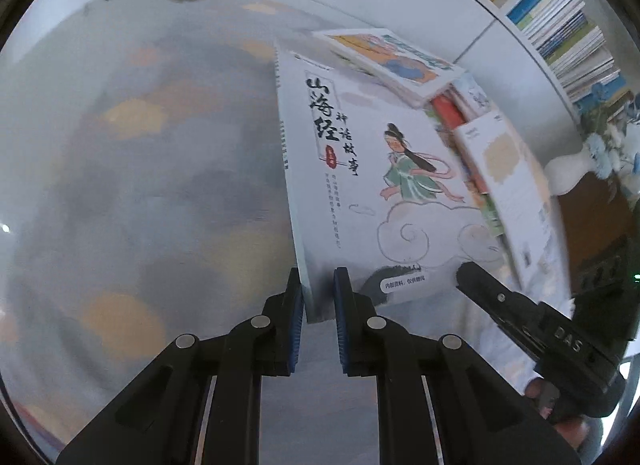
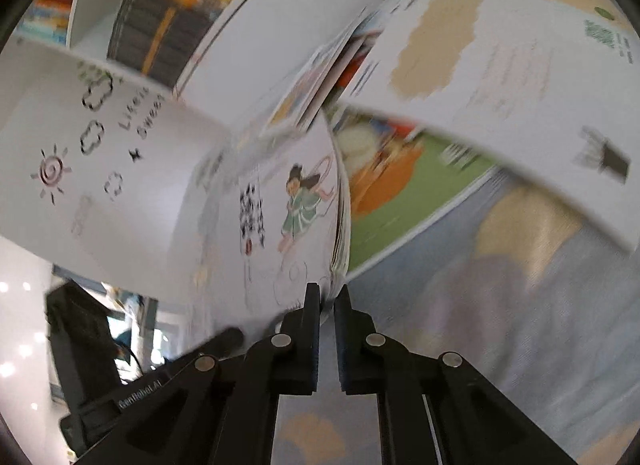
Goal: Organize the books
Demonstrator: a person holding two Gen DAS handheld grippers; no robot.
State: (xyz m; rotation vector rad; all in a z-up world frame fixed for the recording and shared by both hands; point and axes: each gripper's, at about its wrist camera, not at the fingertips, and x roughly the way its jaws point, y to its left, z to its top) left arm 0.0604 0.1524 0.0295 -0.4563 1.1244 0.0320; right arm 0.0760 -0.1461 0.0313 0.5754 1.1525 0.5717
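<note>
A white picture book (image 1: 380,185) with black Chinese title characters and a figure in a green robe is tilted up off the patterned cloth. My left gripper (image 1: 318,289) is shut on its near spine corner. The right gripper (image 1: 472,277) reaches in from the right at the other near corner. In the right wrist view my right gripper (image 2: 327,297) is shut on the page edge of the same book (image 2: 288,225), and the left gripper (image 2: 224,339) shows blurred at the lower left. Behind lies a pile of books (image 1: 452,105).
A blue-grey cloth with orange patches (image 1: 140,185) covers the surface. A white book with a beige patch (image 2: 480,65) and a green-and-orange cover (image 2: 400,193) lie to the right. A bookshelf (image 1: 560,25) stands behind, a white vase of flowers (image 1: 572,173) beside it.
</note>
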